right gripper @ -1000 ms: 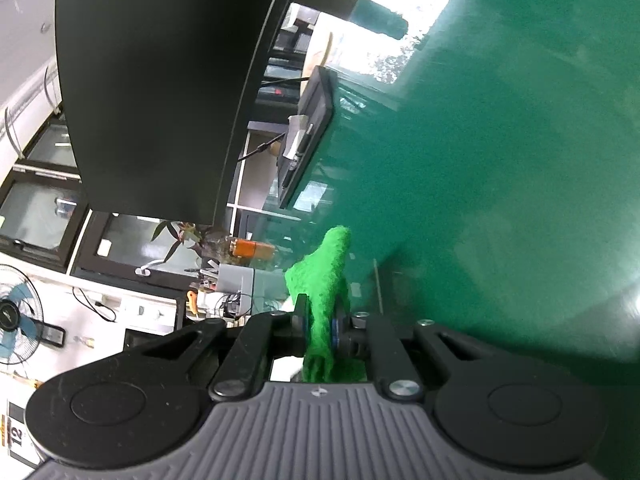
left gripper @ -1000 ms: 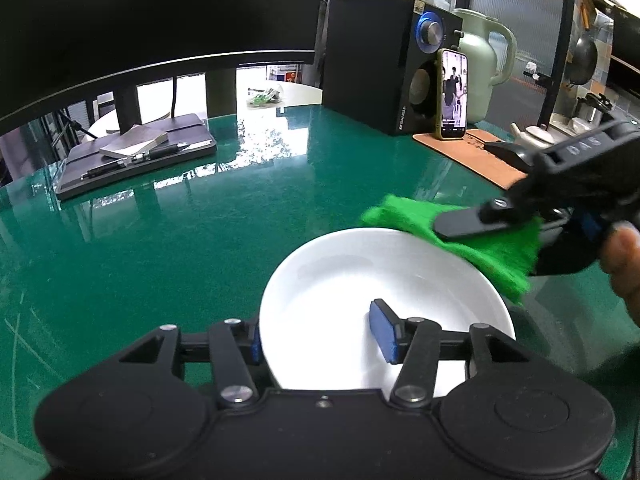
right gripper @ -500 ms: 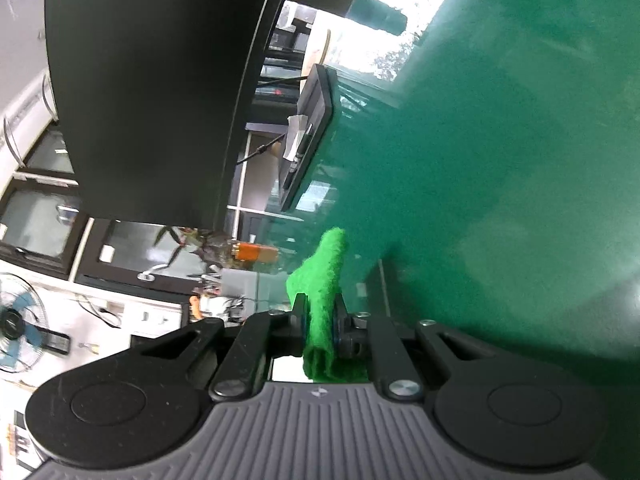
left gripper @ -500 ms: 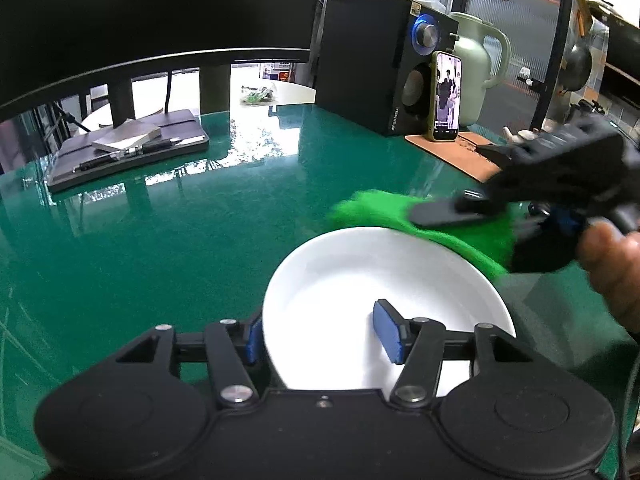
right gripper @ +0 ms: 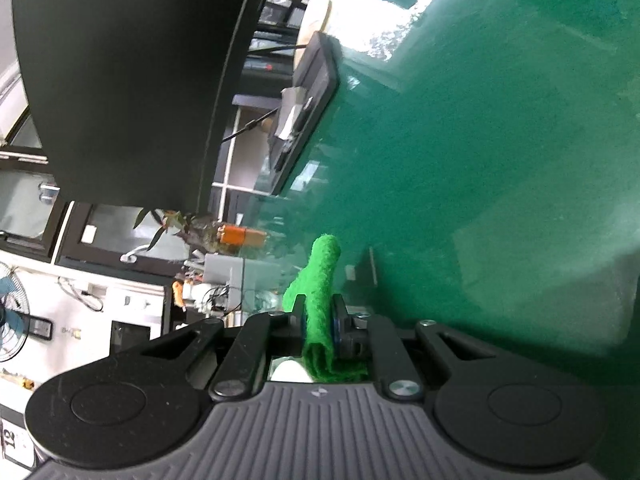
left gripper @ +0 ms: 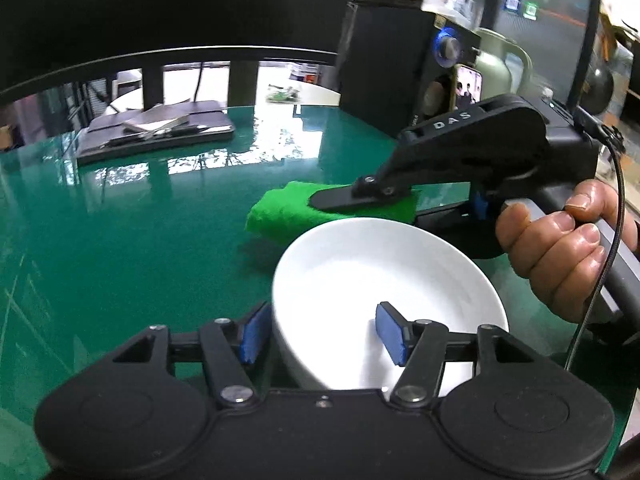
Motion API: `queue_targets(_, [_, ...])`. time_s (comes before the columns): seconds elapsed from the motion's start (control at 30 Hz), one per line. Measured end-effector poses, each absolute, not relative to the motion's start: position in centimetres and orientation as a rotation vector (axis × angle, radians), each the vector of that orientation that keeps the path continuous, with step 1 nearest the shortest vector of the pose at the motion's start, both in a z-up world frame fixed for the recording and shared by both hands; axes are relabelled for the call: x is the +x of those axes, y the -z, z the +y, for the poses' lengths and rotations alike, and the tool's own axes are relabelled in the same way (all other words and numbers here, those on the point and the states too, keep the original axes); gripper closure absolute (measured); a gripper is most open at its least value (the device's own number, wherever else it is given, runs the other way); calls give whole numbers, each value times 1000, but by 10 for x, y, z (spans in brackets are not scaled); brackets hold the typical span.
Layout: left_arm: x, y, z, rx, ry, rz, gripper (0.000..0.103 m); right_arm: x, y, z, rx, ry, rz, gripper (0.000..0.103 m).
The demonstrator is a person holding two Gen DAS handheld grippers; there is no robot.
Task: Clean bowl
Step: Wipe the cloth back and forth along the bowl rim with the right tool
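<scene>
A white bowl (left gripper: 384, 296) sits on the green table (left gripper: 120, 240), its near rim caught between the blue pads of the left gripper (left gripper: 322, 334), whose jaws have just been closing on it. Just beyond the bowl's far rim, the right gripper (left gripper: 348, 200), in a person's hand (left gripper: 560, 244), stays clenched on a folded green cloth (right gripper: 320, 300).

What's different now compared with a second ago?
The right tongs, gripping the green cloth, slid leftward across the picture, along the far rim of the bowl. The left tongs have just been closing a little on the bowl's near rim. The bowl itself stayed put on the table.
</scene>
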State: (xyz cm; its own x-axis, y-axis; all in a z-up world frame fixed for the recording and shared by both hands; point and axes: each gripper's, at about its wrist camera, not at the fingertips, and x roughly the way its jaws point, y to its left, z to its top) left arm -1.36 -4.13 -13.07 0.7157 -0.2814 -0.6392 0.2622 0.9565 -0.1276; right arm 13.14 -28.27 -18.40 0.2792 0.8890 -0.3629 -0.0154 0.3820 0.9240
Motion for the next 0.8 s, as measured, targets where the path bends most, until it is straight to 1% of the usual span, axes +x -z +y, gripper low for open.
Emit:
queue_targets(0.03, [-13,130,-41,-23,300,711,65,127,183,-287,992,-766,1117,91])
queue_targets(0.07, [-10,129,-41,-15,310,709,66,124,183,-290,991,-768,1115,91])
queue_targets(0.2, [2,128,-38,5,394,711,65,96,182,-323,1037,-716,1086,90])
queue_targets(0.33, [11,129,-42,25,448,721,65,89,180,-339,1081,-694,1066,90])
queue_targets(0.57, [11,129,-47,29,454,718,64,126,185,-294,1032,-704,1096,90])
queue_targets(0.67, [11,131,-45,20,455,718,58,126,187,-289,1014,-698,1102,90])
queue_targets(0.8, [14,132,-41,21,471,715,52,108,189,-317,1041,-681,1089,90])
